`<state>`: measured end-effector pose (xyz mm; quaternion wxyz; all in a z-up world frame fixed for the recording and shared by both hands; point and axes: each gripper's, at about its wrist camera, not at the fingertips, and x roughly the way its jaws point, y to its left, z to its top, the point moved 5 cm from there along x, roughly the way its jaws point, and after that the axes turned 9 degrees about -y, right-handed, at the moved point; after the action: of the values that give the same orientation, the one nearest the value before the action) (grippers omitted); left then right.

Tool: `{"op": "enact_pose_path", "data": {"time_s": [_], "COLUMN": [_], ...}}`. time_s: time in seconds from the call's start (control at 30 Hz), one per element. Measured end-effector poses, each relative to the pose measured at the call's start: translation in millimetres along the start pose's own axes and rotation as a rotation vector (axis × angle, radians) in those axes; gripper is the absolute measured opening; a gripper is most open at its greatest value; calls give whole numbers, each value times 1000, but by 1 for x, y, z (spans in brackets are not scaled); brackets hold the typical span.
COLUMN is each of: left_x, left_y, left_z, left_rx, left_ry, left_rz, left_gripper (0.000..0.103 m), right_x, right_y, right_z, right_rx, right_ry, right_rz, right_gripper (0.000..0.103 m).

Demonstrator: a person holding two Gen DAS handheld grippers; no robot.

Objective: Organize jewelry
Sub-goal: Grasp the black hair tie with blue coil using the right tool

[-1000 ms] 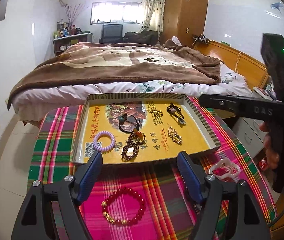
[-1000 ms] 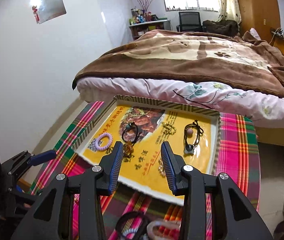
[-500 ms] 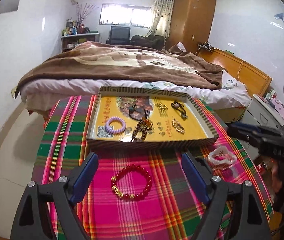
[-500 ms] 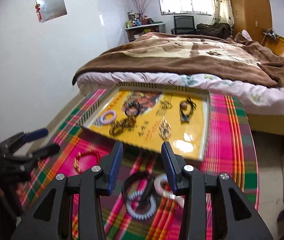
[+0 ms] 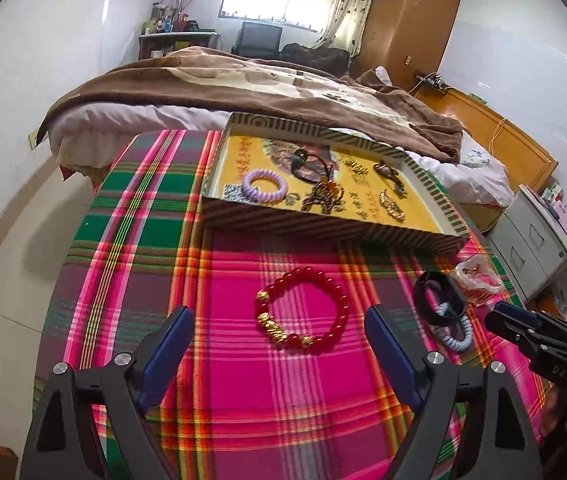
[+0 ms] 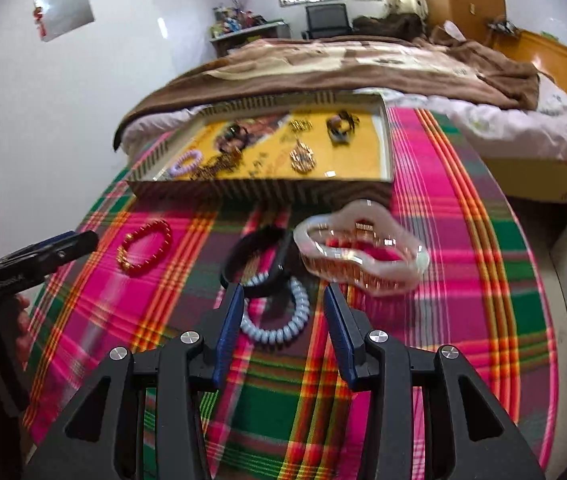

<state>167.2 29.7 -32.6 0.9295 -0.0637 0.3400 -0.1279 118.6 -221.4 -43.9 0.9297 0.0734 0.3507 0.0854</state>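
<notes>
Jaws of the left gripper stand wide and empty just short of the red bead bracelet, a light, limp, smooth-beaded loop best pinched across one strand, while the half-open, empty right gripper frames the pale coil tie before the tray.

**Hidden, cropped or blurred**

The right wrist view is smeared: the clear scalloped dish holds small gold pieces too blurred to name. The tray near wall hides part of its floor, and its brown-gold tangle is perhaps beads. The black band covers part of the pale blue coil tie
</notes>
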Motion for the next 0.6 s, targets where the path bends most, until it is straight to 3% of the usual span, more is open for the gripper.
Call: {"op": "enact_pose_path", "data": {"time_s": [0.3, 0.47, 0.6], "left_x": [16, 23, 27], "left_y": [12, 15, 15], "left_z": [-3, -1, -1], "left_rx": [-11, -17, -19], "left_ry": [31, 41, 44], "left_rz": [10, 13, 6], "left_gripper": [87, 87, 87], "right_x": [23, 31, 38], "right_y": [6, 6, 4], "right_z": [1, 5, 7], "right_rx": [80, 94, 109], "right_ry": [29, 27, 35], "right_rz": [15, -21, -42], "right_gripper": [42, 42, 35]}}
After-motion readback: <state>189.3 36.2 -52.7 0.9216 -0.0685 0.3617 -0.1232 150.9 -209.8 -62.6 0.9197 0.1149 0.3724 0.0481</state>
